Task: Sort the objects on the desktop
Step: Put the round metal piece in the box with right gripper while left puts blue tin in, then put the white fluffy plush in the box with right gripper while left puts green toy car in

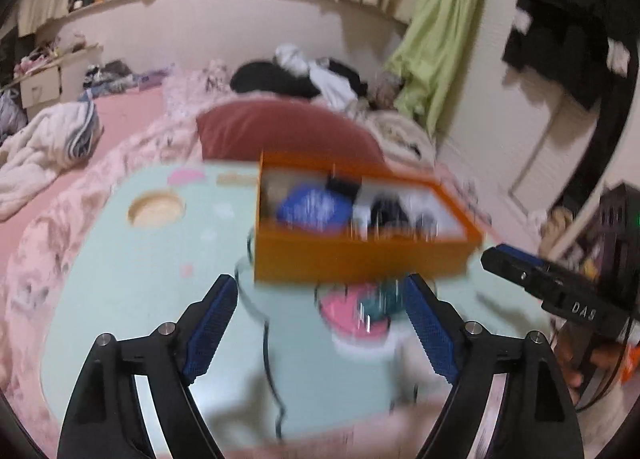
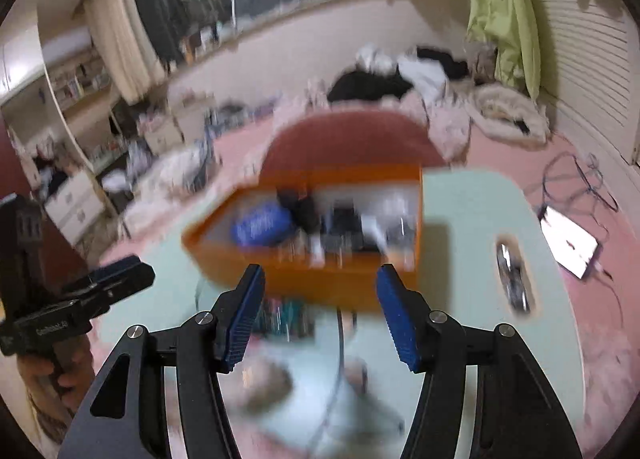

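Note:
An orange box (image 1: 360, 259) stands on the pale green table (image 1: 140, 279), holding a blue bundle (image 1: 312, 209) and several dark and white items. Both views are motion-blurred. My left gripper (image 1: 320, 295) is open and empty, just short of the box's near wall. A pink and teal object (image 1: 360, 311) lies on the table between its fingers. A dark cable (image 1: 268, 343) runs toward me. In the right wrist view my right gripper (image 2: 320, 279) is open and empty in front of the same box (image 2: 320, 279); a blurred teal object (image 2: 284, 319) lies under it.
A round wooden inset (image 1: 157, 209) sits in the table's left part. A slot with metal items (image 2: 514, 275) is at the table's right. A red cushion (image 1: 288, 131) lies behind the box. Bedding and clothes cover the pink floor. A lit tablet (image 2: 568, 241) lies on the floor.

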`<move>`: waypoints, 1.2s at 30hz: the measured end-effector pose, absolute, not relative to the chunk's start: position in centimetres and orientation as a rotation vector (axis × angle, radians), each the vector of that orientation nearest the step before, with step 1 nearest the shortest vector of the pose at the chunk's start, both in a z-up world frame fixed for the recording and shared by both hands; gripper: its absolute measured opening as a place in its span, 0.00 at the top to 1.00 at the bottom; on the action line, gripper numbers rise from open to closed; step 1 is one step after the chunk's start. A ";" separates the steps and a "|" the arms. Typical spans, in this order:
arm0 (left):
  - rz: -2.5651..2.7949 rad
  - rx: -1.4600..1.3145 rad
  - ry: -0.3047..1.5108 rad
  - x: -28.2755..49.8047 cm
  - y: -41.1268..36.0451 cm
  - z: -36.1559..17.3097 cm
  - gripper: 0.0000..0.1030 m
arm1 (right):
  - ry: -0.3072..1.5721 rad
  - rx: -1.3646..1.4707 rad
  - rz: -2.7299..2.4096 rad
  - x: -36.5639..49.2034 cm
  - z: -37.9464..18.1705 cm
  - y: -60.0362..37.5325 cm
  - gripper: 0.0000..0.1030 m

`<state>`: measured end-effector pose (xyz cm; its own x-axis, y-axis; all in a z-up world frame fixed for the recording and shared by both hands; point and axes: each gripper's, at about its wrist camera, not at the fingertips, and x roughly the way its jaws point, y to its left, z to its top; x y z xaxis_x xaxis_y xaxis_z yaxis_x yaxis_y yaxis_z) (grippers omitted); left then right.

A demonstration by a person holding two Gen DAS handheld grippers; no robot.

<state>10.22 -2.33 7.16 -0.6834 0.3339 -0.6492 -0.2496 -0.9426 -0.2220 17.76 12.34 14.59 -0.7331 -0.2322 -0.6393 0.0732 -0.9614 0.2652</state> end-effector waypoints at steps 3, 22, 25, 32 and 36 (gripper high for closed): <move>2.591 -1.131 -0.077 11.5 -1.7 4.2 0.18 | -0.284 1.173 -2.712 19.0 12.4 11.5 0.43; 2.721 -1.123 0.096 12.3 -0.5 2.3 0.00 | -0.128 1.189 -2.762 19.5 8.3 9.4 0.21; 2.722 -1.123 0.096 12.3 -0.5 2.3 0.00 | -0.228 1.060 -2.744 20.4 9.8 10.1 0.21; 2.721 -1.122 0.096 12.3 -0.5 2.4 0.00 | -0.042 1.152 -2.586 17.7 10.7 4.6 0.44; 2.721 -1.118 0.095 12.3 -0.7 2.0 0.00 | -0.164 1.225 -2.508 17.1 8.9 5.9 0.60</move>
<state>12.26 -0.67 1.95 -0.6947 0.1583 -0.7017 -0.2070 -0.9782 -0.0157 17.11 5.86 8.94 -0.5680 -0.3537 -0.7431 0.2541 -0.9342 0.2504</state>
